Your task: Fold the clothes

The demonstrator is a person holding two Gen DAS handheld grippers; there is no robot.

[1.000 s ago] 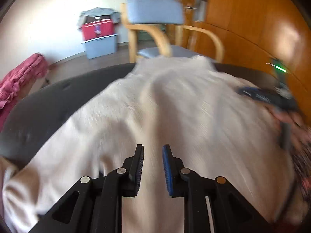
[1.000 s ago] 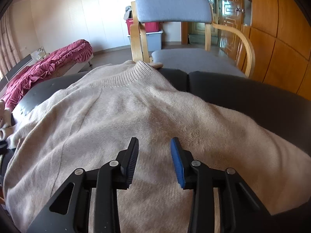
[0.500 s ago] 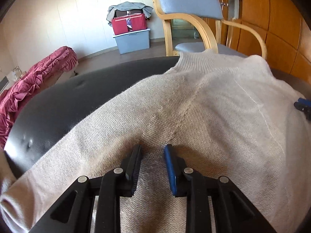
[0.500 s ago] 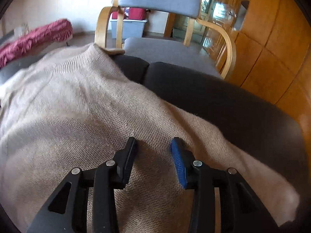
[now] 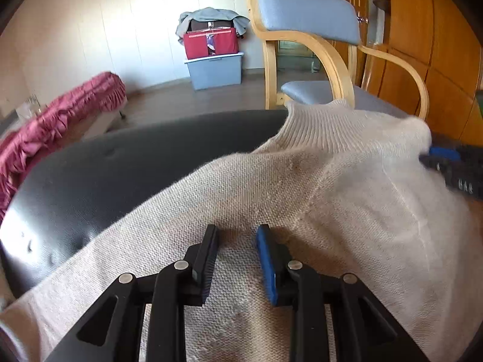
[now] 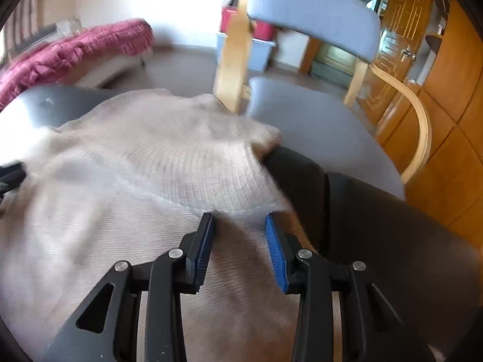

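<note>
A beige knit sweater (image 5: pixel 347 187) lies spread over a black padded surface (image 5: pixel 90 175), its ribbed collar (image 5: pixel 314 126) pointing toward the chair. My left gripper (image 5: pixel 237 232) is open, low over the sweater near its left shoulder seam, with nothing between the fingers. In the right wrist view the same sweater (image 6: pixel 135 163) fills the left half, blurred by motion. My right gripper (image 6: pixel 240 218) is open over the sweater's right shoulder, close to the garment's edge beside the black surface (image 6: pixel 392 241). The right gripper's blue-padded tip (image 5: pixel 446 163) shows at the right edge of the left wrist view.
A wooden armchair with grey-blue cushions (image 5: pixel 308 15) stands just behind the black surface. A red and a pale blue storage box (image 5: pixel 214 57) sit by the far wall. Crimson ruffled fabric (image 5: pixel 60 114) lies at the left. Wooden panelling (image 6: pixel 446 90) runs along the right.
Both grippers have moved up the sweater toward its collar and shoulders. The right gripper has swung left and is still moving, blurring its view. Both stay open.
</note>
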